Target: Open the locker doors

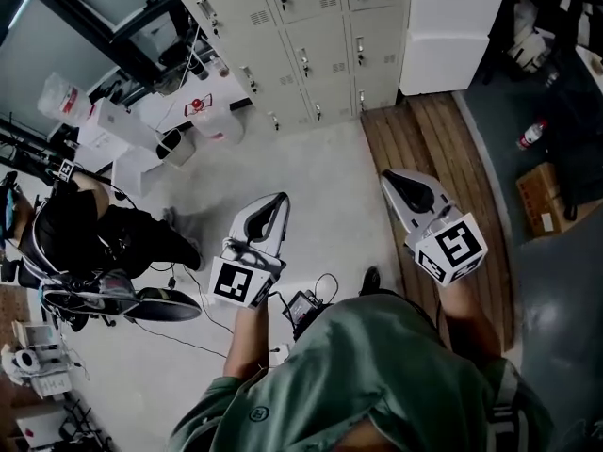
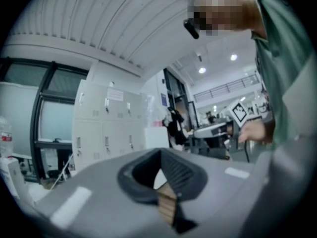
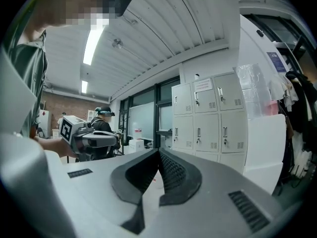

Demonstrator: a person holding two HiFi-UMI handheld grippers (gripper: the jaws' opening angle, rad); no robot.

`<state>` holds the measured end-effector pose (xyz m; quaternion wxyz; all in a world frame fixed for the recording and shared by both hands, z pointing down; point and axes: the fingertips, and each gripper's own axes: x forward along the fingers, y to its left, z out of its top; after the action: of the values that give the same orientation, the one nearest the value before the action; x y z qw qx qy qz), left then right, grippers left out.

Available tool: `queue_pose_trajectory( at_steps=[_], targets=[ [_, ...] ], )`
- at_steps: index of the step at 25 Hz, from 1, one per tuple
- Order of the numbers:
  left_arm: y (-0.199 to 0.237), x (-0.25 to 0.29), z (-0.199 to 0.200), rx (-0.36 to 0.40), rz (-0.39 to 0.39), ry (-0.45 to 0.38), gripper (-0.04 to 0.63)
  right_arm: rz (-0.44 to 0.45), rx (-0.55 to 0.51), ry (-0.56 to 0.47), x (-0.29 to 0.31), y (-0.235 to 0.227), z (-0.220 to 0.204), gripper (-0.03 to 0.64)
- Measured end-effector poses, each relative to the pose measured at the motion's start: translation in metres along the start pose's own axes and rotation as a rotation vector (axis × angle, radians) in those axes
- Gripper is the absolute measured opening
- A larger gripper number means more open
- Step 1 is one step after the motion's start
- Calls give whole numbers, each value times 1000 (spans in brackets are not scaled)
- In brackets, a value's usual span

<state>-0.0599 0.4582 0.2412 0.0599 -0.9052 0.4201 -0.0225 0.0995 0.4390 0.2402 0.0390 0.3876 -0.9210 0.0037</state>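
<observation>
Green shirt [image 1: 377, 375] fills the lower frame, above it left tongs [image 1: 276, 202] and right tongs [image 1: 392, 180] both clenched empty, well apart from closed lockers [image 1: 311, 36] at top.

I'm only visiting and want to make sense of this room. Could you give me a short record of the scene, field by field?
Lockers: beige, every visible door shut
Left gripper: jaws together, nothing between them
Right gripper: jaws together, nothing between them
Position: both grippers are apart from the lockers, with pale floor between
Task state: no door opened yet
Bystander: a person in dark clothes at the left
</observation>
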Motion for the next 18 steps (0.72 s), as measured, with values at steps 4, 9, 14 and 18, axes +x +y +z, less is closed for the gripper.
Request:
queue_pose_trajectory(
  at_steps=[4,9,14,18],
  targets=[
    [9,27,-1,7,34,4,0,25,-8,-9,15,-32,2,5],
    [20,54,-3,17,43,34,2,36,4,-21,30,-61,4,5],
    [39,77,-3,30,35,35,2,36,18,-25,53,-79,1,5],
    [61,98,-11,29,14,26,1,12,20,-16,75,-97,-4,5]
  ],
)
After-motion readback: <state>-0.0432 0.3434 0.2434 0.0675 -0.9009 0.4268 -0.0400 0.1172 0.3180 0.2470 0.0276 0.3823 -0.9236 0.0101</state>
